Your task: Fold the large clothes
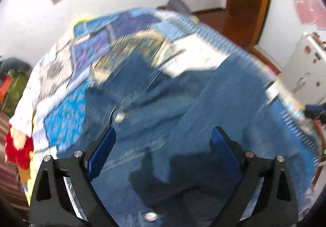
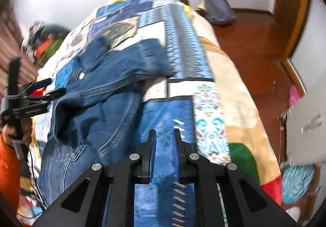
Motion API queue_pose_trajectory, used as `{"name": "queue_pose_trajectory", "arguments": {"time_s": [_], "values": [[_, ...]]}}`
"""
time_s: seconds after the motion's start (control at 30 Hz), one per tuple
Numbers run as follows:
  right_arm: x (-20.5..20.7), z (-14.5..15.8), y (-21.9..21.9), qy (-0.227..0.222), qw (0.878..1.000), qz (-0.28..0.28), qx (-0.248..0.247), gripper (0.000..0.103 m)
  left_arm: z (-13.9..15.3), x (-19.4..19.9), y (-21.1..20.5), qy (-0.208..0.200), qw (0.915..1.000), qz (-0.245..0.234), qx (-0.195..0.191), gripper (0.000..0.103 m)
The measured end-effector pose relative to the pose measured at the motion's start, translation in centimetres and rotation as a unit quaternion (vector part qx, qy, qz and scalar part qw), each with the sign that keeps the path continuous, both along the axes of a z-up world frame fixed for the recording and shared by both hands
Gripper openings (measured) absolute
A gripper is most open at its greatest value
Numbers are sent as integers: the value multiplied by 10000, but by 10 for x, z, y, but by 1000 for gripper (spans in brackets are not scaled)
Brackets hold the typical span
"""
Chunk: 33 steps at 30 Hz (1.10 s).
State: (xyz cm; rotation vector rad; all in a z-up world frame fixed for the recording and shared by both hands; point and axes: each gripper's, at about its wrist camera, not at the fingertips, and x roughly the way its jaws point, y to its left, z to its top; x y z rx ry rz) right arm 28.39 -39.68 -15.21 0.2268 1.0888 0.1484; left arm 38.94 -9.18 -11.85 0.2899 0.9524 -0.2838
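A blue denim jacket (image 1: 163,109) with metal snap buttons lies crumpled on a patchwork bedspread (image 1: 67,117); it also shows in the right wrist view (image 2: 97,100), partly folded over itself. My left gripper (image 1: 163,135) is open and empty, hovering above the denim; it also shows in the right wrist view (image 2: 49,86) at the jacket's left edge. My right gripper (image 2: 164,135) has its jaws close together with a narrow gap and nothing between them, over the bedspread (image 2: 179,60) to the right of the jacket.
The bed has a beige blanket (image 2: 234,104) along its right side. A wooden floor (image 2: 254,43) with a purple bag (image 2: 218,9) lies beyond. A white cabinet (image 1: 301,72) stands right. Clothes are piled at the bed's left (image 1: 12,88).
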Motion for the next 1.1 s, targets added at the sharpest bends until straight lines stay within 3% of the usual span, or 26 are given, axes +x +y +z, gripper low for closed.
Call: {"name": "queue_pose_trajectory", "arguments": {"time_s": [0.13, 0.27, 0.43, 0.5, 0.53, 0.6, 0.63, 0.7, 0.73, 0.97, 1.1], "values": [[2, -1, -11, -25, 9997, -230, 96, 11, 18, 4, -52, -43, 9982, -559, -189, 96], [2, -5, -17, 28, 9989, -296, 360, 11, 1, 15, -108, 481, 9925, -1109, -172, 94], [-1, -11, -17, 89, 9987, -316, 395, 11, -48, 33, -155, 1256, 9835, -1284, 195, 72], [-1, -14, -15, 130, 9986, -294, 422, 11, -59, 37, -161, 1253, 9845, -1177, 347, 62], [-1, -15, -15, 143, 9986, -284, 427, 11, -61, 37, -163, 1131, 9859, -1139, 466, 49], [0, -18, -12, 185, 9987, -234, 418, 11, -57, 36, -159, 993, 9876, -1147, 399, 38], [3, -20, -10, 223, 9988, -186, 388, 11, -51, 34, -154, 983, 9879, -1176, 234, 26], [8, -22, -4, 251, 9991, -96, 335, 11, -36, 31, -146, 856, 9898, -1140, 40, 20], [12, -22, 0, 245, 9992, -31, 309, 11, -28, 31, -143, 730, 9912, -1103, -11, 9], [40, 2, 38, -148, 9988, 404, 242, 11, 63, 26, -65, -133, 9953, -524, -797, 8], [54, 14, 62, -348, 9970, 654, 219, 11, 85, 17, -2, -383, 9924, -47, -1168, 8]]}}
